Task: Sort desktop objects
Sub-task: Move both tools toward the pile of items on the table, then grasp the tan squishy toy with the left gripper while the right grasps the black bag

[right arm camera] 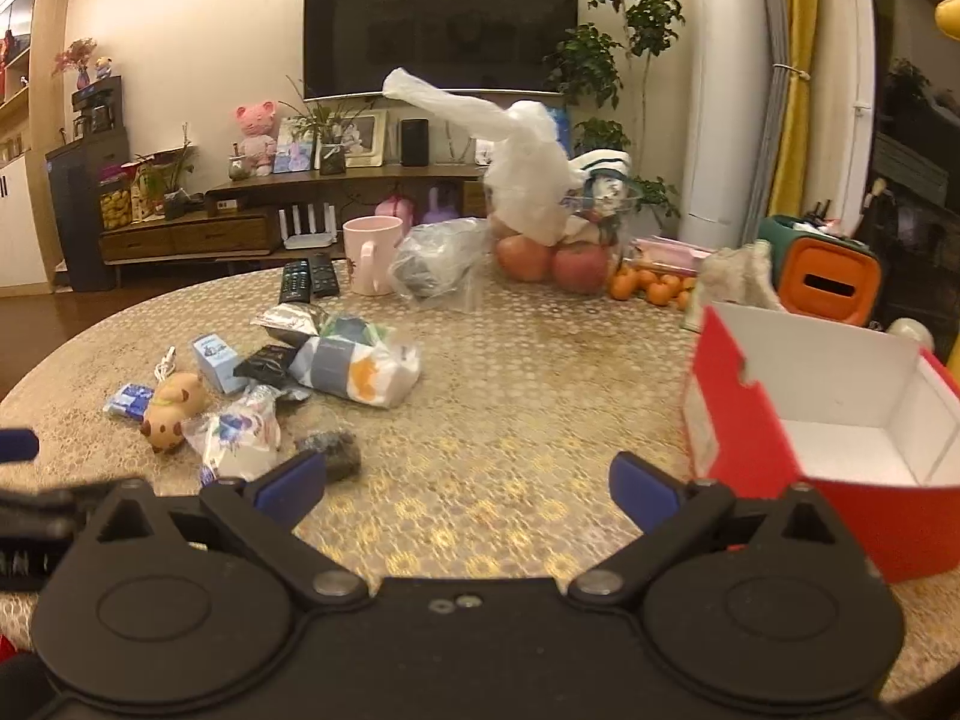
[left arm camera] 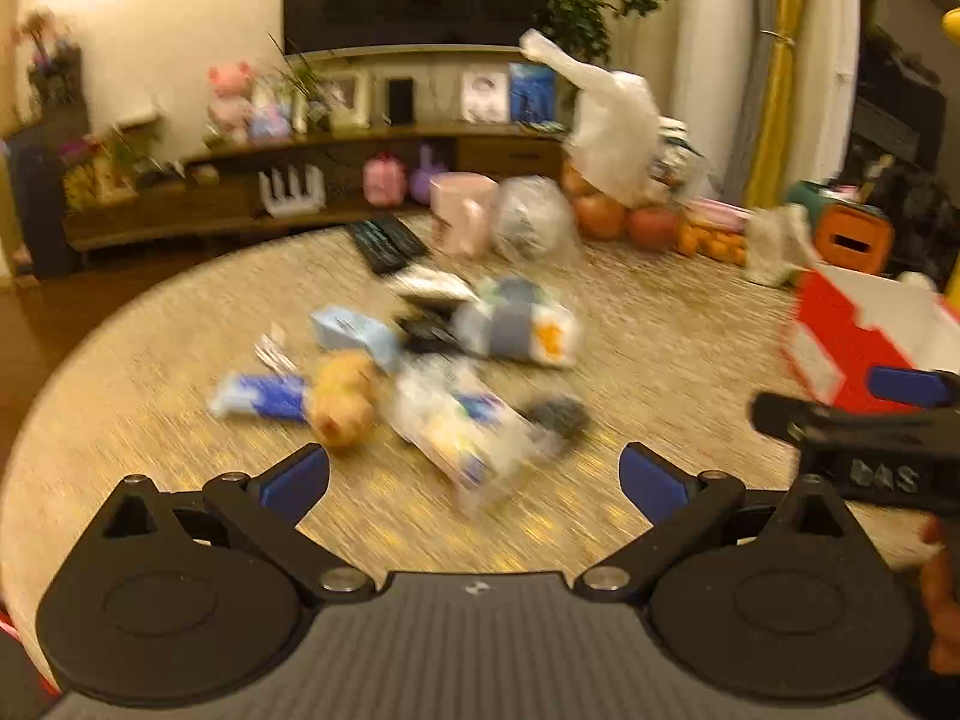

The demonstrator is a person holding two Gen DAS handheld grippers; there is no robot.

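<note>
I have both grippers hovering low over the bench (right arm camera: 540,360) with nothing in them: the left gripper (left arm camera: 474,474) has its jaws spread wide, and so does the right gripper (right arm camera: 468,483).

The things to sort lie in a loose heap on the left half of the bench — a pig toy (right arm camera: 174,411), a crinkly clear packet (right arm camera: 240,438), a small blue box (right arm camera: 216,360), a blue wrapper (right arm camera: 127,399), a grey-and-white pouch with an orange mark (right arm camera: 354,369) and a dark lump (right arm camera: 333,450) nearest my right fingers. The red box (right arm camera: 798,420), open and white inside, stands at the right edge of the bench.

My worry is the crowding. The items touch or overlap, so closing on one may drag its neighbour or pinch two at once. The packet looks slippery and could squirm out. The left view is badly smeared, which I read as fast motion, so aiming from it is risky. The grippers sit close together and could knock each other.

The bench is round with a patterned gold cloth. Farther back stand a pink mug (right arm camera: 372,261), two remotes (right arm camera: 309,279), a bowl of fruit (right arm camera: 558,252) and loose oranges (right arm camera: 651,288); beyond them, a television (right arm camera: 441,30) over a low cabinet (right arm camera: 288,204).
</note>
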